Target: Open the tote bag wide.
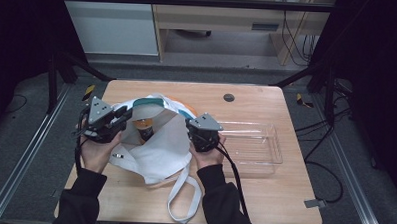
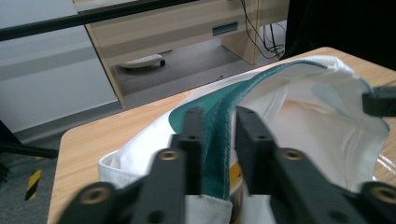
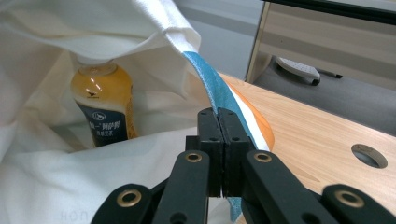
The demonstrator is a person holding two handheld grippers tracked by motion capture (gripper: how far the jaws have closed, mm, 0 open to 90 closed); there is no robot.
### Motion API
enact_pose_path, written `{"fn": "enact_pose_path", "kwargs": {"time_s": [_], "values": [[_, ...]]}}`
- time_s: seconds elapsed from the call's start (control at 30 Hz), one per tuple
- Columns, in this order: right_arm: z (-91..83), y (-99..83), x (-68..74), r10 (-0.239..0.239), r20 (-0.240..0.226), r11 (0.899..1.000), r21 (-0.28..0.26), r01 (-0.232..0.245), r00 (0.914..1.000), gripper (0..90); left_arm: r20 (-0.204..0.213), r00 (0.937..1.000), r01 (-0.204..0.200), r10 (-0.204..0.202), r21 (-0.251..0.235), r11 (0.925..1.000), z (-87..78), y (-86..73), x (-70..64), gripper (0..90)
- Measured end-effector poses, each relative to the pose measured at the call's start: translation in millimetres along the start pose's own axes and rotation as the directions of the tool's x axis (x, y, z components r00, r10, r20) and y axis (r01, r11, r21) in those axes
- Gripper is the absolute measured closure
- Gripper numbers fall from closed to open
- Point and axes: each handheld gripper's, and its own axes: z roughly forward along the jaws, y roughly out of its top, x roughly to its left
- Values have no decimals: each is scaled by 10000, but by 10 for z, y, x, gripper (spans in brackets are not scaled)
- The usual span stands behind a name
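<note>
A soft white cloth bag with a teal rim band lies mid-table, its mouth held wide. The left gripper has its jaws partly apart, the rim fold between them. The right gripper is clamped tight on the opposite rim. An amber bottle stands inside. A clear rectangular plastic tray sits just right.

A light wooden table with a small round cable hole stands on grey carpet. Beyond its far edge are a pale wooden desk and a white wall panel. Black frame bars and cables flank the sides. Lighting is dim and even.
</note>
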Motion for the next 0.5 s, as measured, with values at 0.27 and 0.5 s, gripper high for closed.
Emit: {"fn": "enact_pose_path", "kwargs": {"time_s": [0.27,0.5], "values": [[-2,8,14,106,-261,9998,-145,-110,9996,897,94,9972,-747,747,-27,9972,78,-25,-76,512],[-13,18,22,50,-335,9998,-208,-57,9994,896,171,9925,-1209,1207,121,9926,222,141,-140,495]]}}
